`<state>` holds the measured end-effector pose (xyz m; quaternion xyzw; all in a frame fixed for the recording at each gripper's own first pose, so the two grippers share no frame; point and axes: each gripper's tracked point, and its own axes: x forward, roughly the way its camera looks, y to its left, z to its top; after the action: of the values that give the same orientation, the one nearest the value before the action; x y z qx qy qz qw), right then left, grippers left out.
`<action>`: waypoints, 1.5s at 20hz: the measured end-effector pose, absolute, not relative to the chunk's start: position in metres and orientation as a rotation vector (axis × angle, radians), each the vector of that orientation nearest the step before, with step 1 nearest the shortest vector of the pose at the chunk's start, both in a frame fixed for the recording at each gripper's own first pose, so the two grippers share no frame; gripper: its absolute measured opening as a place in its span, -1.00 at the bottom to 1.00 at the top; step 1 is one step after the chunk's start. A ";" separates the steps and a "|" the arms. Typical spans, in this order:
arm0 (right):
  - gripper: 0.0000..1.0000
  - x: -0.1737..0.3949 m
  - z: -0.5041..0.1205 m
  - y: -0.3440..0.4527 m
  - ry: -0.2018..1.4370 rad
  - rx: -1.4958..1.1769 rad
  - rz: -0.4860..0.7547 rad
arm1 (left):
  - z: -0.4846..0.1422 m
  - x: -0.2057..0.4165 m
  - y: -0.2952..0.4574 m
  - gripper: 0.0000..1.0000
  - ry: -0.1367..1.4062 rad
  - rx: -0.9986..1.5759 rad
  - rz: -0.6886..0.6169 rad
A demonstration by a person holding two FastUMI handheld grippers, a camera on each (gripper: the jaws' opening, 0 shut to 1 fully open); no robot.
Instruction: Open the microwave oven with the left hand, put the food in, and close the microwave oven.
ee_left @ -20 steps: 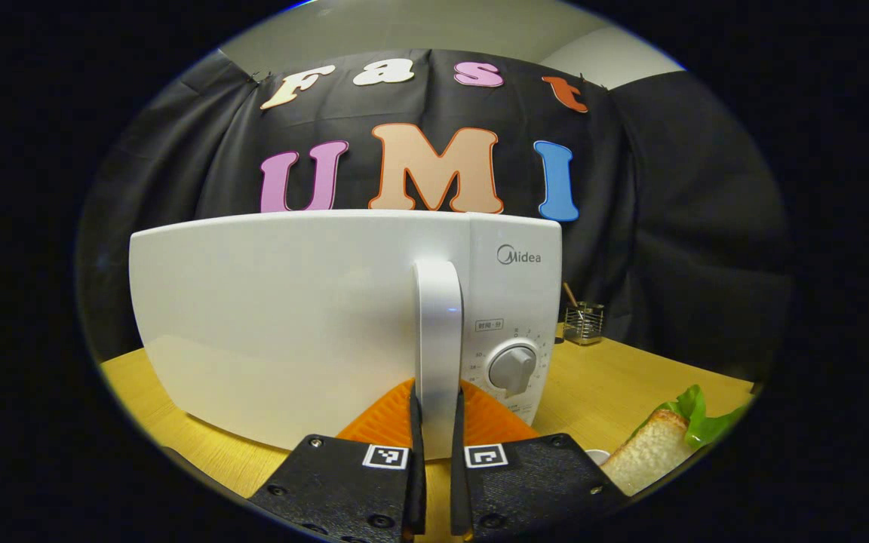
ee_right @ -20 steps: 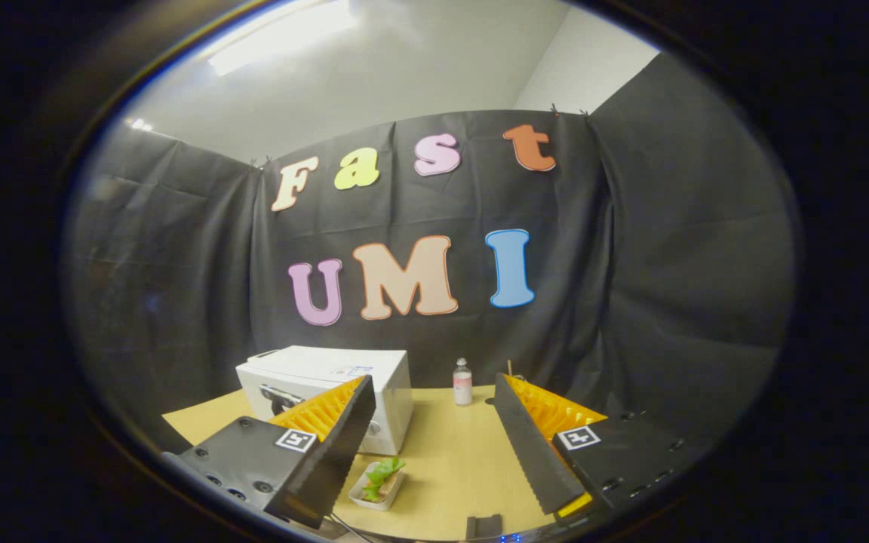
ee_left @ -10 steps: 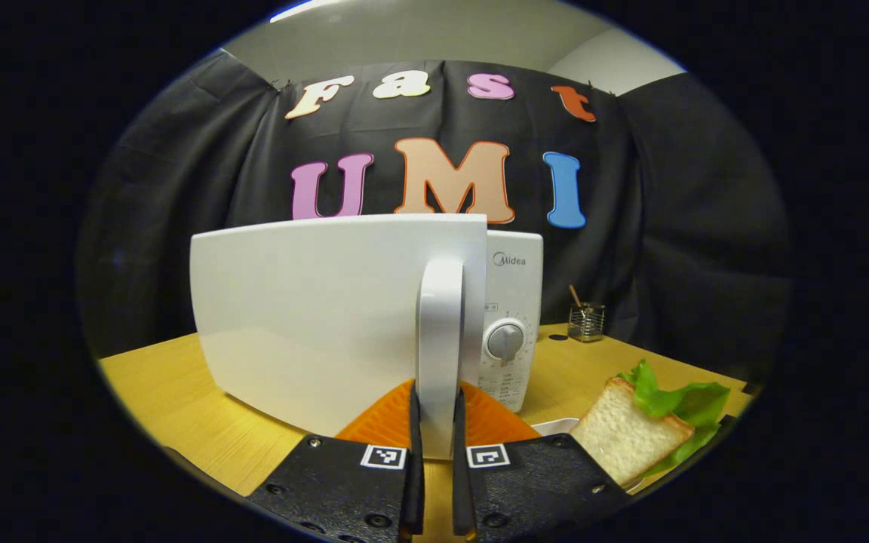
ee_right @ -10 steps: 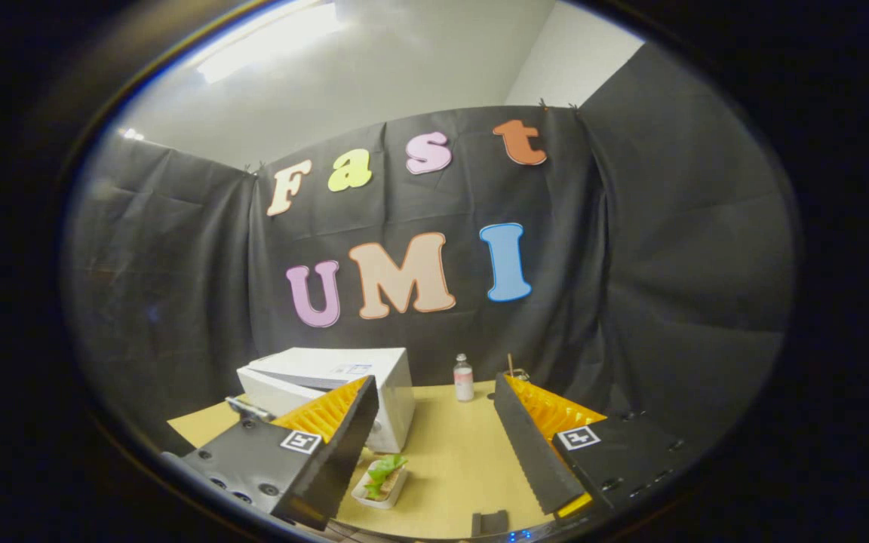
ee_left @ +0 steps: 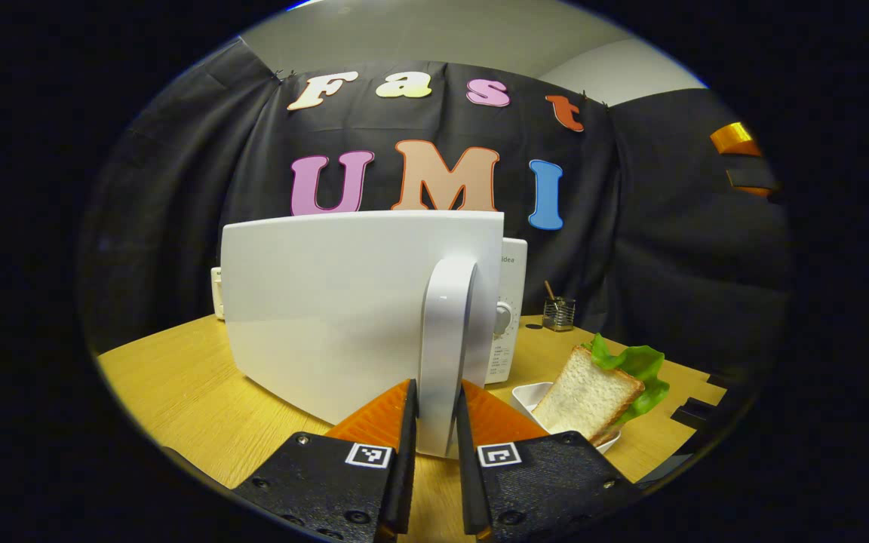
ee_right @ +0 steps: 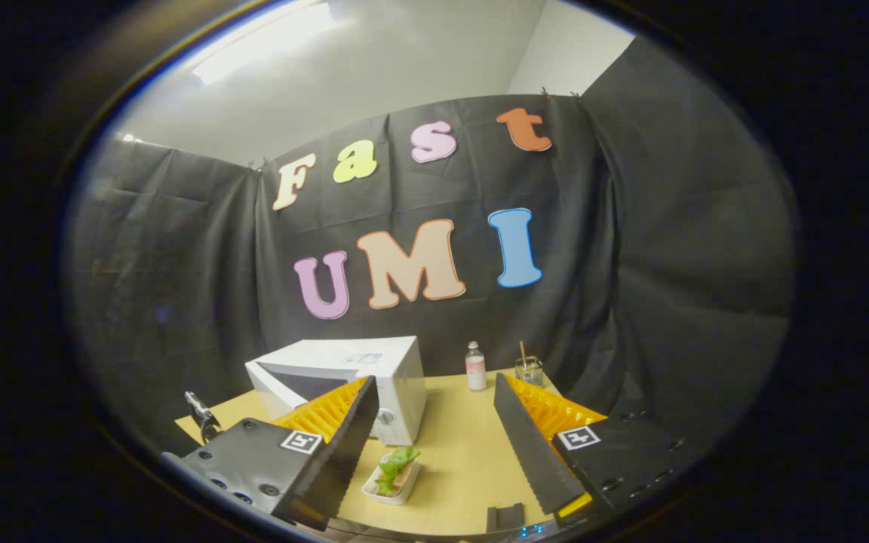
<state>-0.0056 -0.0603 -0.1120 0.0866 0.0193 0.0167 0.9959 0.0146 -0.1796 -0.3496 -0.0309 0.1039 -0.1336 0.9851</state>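
Left gripper view, near to far: left tongs (ee_left: 434,445) at 6 o'clock, pinching the microwave door handle (ee_left: 446,354), one finger on each side of the white upright bar. Door (ee_left: 344,302) swung out toward the camera, its blank outer face covering the middle. Behind its 3 o'clock edge, a strip of the microwave (ee_left: 508,302) control panel with a round dial (ee_left: 502,319). At 4 o'clock, just beside the tongs, a white dish (ee_left: 540,396) holding the sandwich (ee_left: 593,392), a bread slice with green lettuce, standing on the wood counter (ee_left: 178,385). Farther back at 3 o'clock, a small wire holder (ee_left: 559,313) with a stick in it. At 2 o'clock high up, an orange and dark piece of the other gripper, too cut off to tell more.

Right gripper view, from above and farther off: right tongs (ee_right: 434,445) at 6 o'clock, spread wide, holding nothing. Between the fingers at 6 o'clock, sandwich in dish (ee_right: 395,471) on counter (ee_right: 457,460). Beyond it at 7 o'clock, microwave (ee_right: 344,377) with door ajar and dark cavity opening visible, which the left gripper view hides. A metal part of the left gripper (ee_right: 201,415) at 8 o'clock by the door edge. Farthest, a small bottle (ee_right: 475,367) and the holder (ee_right: 529,369) at the black cloth wall.
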 end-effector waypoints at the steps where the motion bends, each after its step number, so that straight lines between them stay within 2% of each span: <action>1: 0.83 -0.005 -0.114 -0.058 0.042 0.174 0.038 | -0.348 0.011 -0.174 -0.43 0.213 -0.076 -0.264; 3: 0.83 -0.005 -0.119 -0.050 0.053 0.181 0.054 | -0.349 0.005 -0.166 -0.28 0.229 -0.085 -0.265; 5: 0.83 -0.004 -0.124 -0.039 0.060 0.178 0.074 | -0.347 -0.004 -0.157 -0.03 0.242 -0.097 -0.266; 6: 0.94 -0.004 -0.126 -0.036 0.063 0.174 0.078 | -0.347 -0.008 -0.151 -0.01 0.245 -0.099 -0.256; 7: 0.83 -0.005 -0.129 -0.033 0.067 0.170 0.082 | -0.347 -0.010 -0.145 0.01 0.248 -0.090 -0.244; 8: 0.83 -0.005 -0.132 -0.029 0.072 0.168 0.088 | -0.347 -0.013 -0.130 0.12 0.251 -0.073 -0.205; 9: 0.83 -0.005 -0.135 -0.024 0.077 0.169 0.099 | -0.343 -0.015 -0.114 0.32 0.241 -0.057 -0.159; 10: 0.83 -0.006 -0.136 -0.018 0.079 0.170 0.110 | -0.344 -0.020 -0.110 0.87 0.241 -0.072 -0.168; 11: 0.83 -0.007 -0.138 -0.014 0.082 0.169 0.119 | -0.342 -0.028 -0.104 1.00 0.255 -0.094 -0.156; 20: 0.83 0.004 -0.157 0.022 0.119 0.199 0.181 | -0.317 -0.074 -0.029 0.96 0.205 -0.029 -0.026; 21: 0.93 0.005 -0.159 0.026 0.123 0.203 0.190 | -0.314 -0.078 -0.021 0.95 0.200 -0.024 -0.016; 30: 0.93 0.013 -0.173 0.077 0.167 0.193 0.264 | -0.304 -0.107 0.053 0.99 0.180 -0.029 0.109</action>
<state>0.0127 0.0773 -0.1725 0.0958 0.0832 0.1312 0.9832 -0.1071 0.0528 -0.3043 -0.0146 0.0896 0.0544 0.9944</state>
